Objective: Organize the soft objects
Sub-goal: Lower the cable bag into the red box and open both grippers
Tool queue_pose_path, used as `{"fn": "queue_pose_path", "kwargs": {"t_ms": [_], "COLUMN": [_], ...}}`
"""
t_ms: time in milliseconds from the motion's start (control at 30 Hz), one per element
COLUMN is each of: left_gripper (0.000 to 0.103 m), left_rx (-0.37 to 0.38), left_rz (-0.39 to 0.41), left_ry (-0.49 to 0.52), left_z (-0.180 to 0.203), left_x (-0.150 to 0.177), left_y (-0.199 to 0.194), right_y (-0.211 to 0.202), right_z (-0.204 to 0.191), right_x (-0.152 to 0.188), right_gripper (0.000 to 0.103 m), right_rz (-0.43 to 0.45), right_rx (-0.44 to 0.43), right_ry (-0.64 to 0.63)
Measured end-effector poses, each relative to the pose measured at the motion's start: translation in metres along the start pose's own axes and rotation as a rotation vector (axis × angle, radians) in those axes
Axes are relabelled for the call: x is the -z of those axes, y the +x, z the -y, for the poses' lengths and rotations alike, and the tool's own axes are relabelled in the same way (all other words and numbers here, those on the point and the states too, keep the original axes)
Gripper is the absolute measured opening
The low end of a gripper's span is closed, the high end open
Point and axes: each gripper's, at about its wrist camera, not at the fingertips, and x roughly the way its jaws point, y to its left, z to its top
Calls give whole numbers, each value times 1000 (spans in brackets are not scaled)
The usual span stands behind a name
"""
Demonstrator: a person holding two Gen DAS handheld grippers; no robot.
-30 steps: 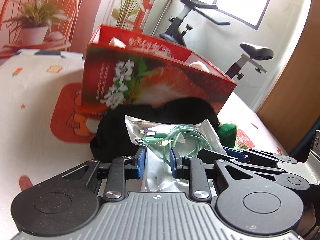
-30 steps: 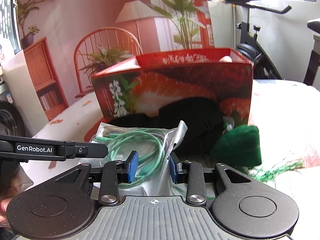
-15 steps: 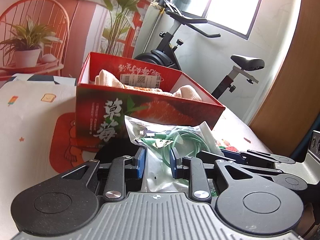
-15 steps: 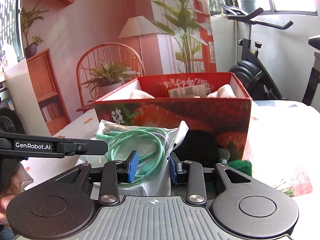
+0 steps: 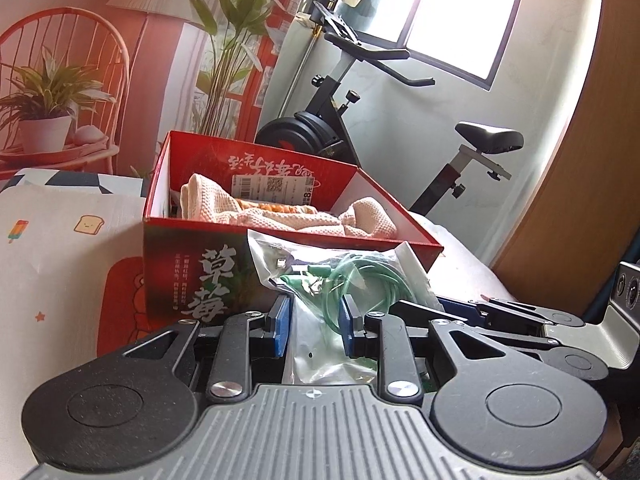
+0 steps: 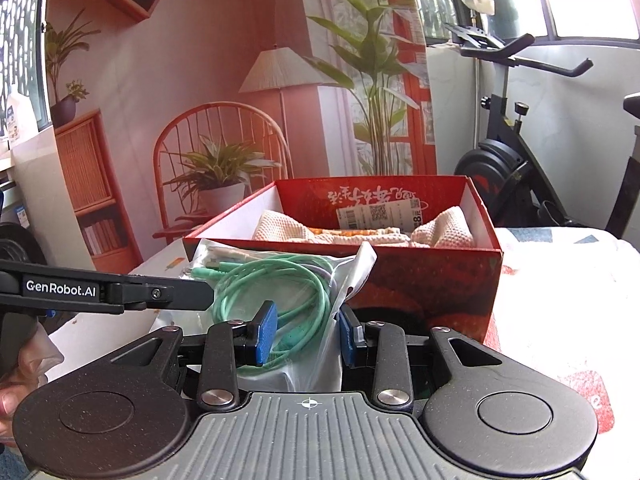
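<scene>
- Behind everything hangs a printed backdrop [image 6: 180, 80] of a warm red room, with a drawn rattan chair and potted plants at the far left.
- Spread over the surface is a pale cloth [image 5: 52, 248] with small cartoon prints.
- At the near left, the left gripper [image 5: 313, 322] has its blue pads clamped on a clear plastic bag of coiled mint-green cables [image 5: 348, 276], held in front of the box.
- Just right of it, the right gripper [image 6: 307, 332] pinches the same bag's other side.
- Beyond the bag stands an open red cardboard box with strawberry print [image 5: 192, 280]; a cream waffle-knit cloth [image 5: 256, 210] lies bunched inside.
- Far right, a black exercise bike [image 5: 360, 112] stands under a bright window.
</scene>
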Motion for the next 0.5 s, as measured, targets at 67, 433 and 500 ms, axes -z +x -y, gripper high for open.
{"fn": "queue_pose_path", "kwargs": {"t_ms": [67, 433, 500], "left_gripper": [26, 26, 26], "left_rx": [5, -8, -11], "left_rz": [7, 86, 98], "left_ry": [-1, 47, 46], "left_z": [0, 1, -1], "left_x": [-4, -47, -59], "left_y": [0, 9, 14], "right_y": [1, 23, 32], "right_z": [0, 10, 13], "right_x": [-5, -55, -68], "right_gripper": [30, 30, 30], "right_rz": [6, 46, 49], "right_rx": [0, -22, -27], "right_ry": [-6, -25, -18]}}
